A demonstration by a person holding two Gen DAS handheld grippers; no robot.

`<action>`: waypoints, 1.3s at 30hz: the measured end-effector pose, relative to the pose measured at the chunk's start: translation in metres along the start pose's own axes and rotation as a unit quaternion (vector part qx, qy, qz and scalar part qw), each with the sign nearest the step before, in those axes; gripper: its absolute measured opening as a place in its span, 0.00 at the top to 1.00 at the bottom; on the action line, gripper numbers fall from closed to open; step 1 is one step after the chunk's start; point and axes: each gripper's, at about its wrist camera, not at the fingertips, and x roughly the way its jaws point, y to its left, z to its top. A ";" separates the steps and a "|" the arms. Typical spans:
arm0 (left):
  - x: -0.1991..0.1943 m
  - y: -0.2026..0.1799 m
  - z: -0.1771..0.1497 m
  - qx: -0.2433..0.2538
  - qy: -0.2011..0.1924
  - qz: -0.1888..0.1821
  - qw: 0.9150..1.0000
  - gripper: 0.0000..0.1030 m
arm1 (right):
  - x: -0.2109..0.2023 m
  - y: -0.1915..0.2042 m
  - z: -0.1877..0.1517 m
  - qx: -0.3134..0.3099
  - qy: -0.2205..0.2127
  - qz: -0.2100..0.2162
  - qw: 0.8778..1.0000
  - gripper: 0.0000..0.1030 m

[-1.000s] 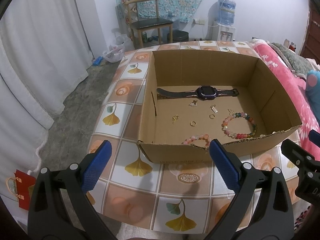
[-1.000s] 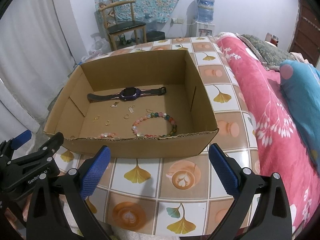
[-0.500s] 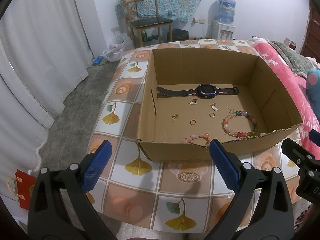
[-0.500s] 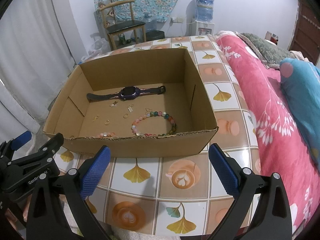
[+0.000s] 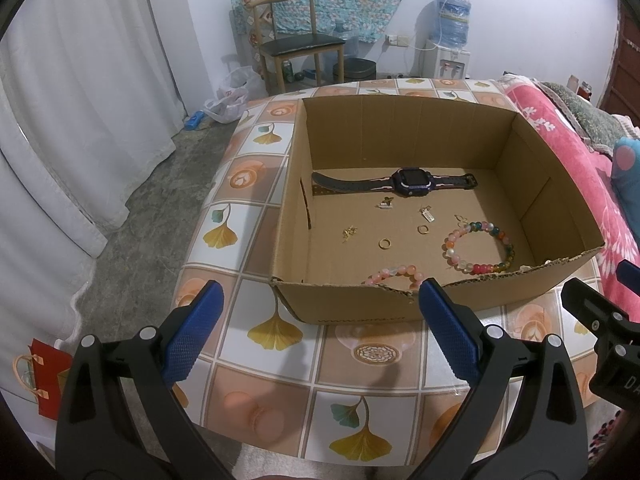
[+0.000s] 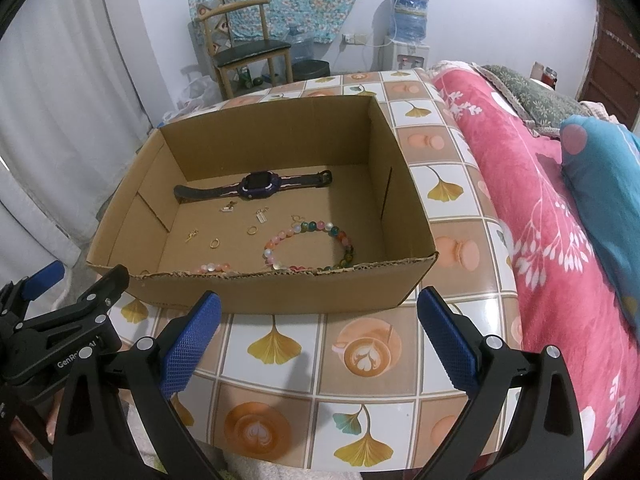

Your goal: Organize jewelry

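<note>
Both hand-held grippers are spread wide with nothing between their fingers: the left hand-held gripper [image 5: 320,332] and the right hand-held gripper [image 6: 318,334] hover over the near edge of the tabletop [image 5: 280,364], short of the cardboard box [image 5: 400,304]. Compared with a second ago almost nothing has changed; both views sit a shade higher, so slightly more of the box floor shows over its ragged front wall, and the jewelry has not moved. Each gripper has matte black plastic arms with silver rivets and blue pads [image 5: 192,336] covered in a fine knurled grid. The tabletop wears a glossy oilcloth of square tiles printed with ginkgo leaves and coffee cups. The box is shallow, open-topped brown corrugated board with a torn, wavy front rim. Inside it, along the back, lies a smartwatch [image 5: 412,182] with a dark rubbery strap laid flat and a squarish purple case. In front of it are small gold pieces: two plain rings [image 5: 385,244], and a few tiny charms too small to make out. A multicoloured bead bracelet [image 5: 480,248] of round glossy beads forms a loop at the front right, and a pink bead bracelet [image 5: 394,272] lies just behind the front wall.
</note>
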 end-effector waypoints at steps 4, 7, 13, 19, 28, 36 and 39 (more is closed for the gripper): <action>0.001 0.000 -0.001 0.000 0.000 0.000 1.000 0.08 | 0.000 0.000 0.000 0.001 0.001 0.000 1.000 0.07; 0.000 0.000 -0.001 0.000 0.000 -0.001 1.000 0.08 | 0.000 0.000 0.000 0.001 0.001 0.000 1.000 0.07; 0.001 -0.001 0.000 0.000 0.001 0.000 1.000 0.08 | 0.000 0.000 0.000 0.001 0.001 0.000 1.000 0.07; 0.001 0.000 -0.001 0.000 0.001 0.000 1.000 0.08 | 0.000 0.000 0.000 0.001 0.001 0.000 1.000 0.07; 0.001 0.000 0.000 0.000 0.001 -0.001 1.000 0.08 | 0.001 0.000 0.000 0.001 0.001 0.001 1.000 0.07; 0.001 0.001 0.000 0.000 0.001 -0.001 1.000 0.08 | 0.001 0.001 -0.002 0.000 0.001 0.001 1.000 0.07; 0.001 0.000 0.000 0.000 0.001 -0.001 1.000 0.08 | 0.001 0.002 -0.003 -0.001 0.001 0.001 1.000 0.07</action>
